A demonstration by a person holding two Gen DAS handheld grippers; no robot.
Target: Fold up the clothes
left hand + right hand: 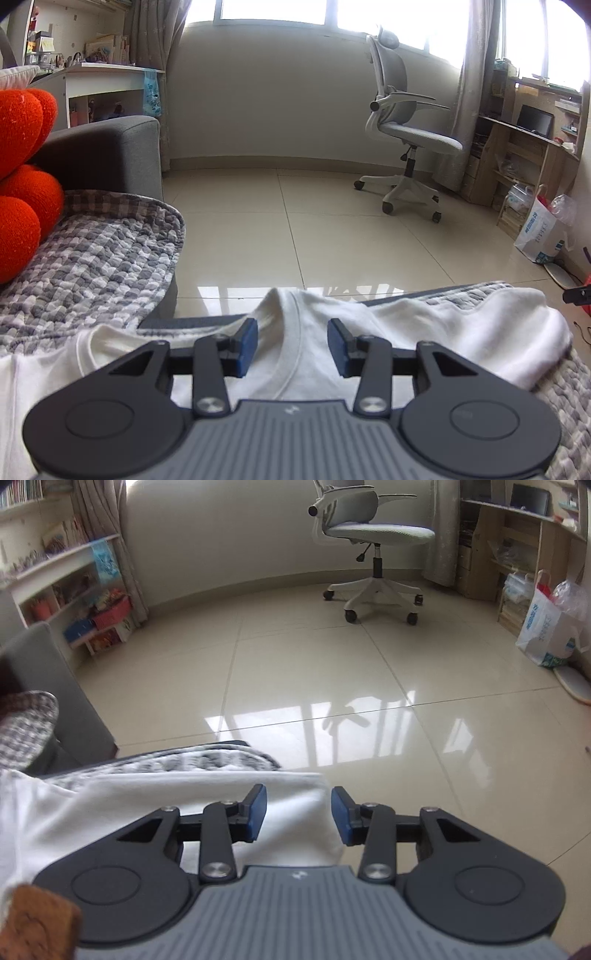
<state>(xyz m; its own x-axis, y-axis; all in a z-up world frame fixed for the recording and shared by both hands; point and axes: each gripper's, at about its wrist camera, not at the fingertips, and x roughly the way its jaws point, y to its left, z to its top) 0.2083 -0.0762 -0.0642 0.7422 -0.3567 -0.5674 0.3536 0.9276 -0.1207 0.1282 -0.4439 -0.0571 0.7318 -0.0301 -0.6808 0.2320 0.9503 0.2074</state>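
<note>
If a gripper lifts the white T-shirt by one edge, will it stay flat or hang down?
The T-shirt would probably hang limp: it already lies in soft bumps and folds. It looks thin, so likely light. On the textured blanket it may drag rather than slide.

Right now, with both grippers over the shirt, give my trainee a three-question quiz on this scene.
1. True or false: the left gripper is shut on the white shirt.
2. What part of the shirt lies between the left gripper's fingers?
3. The right gripper is over: A) the shirt's edge B) the office chair C) the paper bag.

Key: 1 false, it is open; 2 the neckline; 3 A.
</note>
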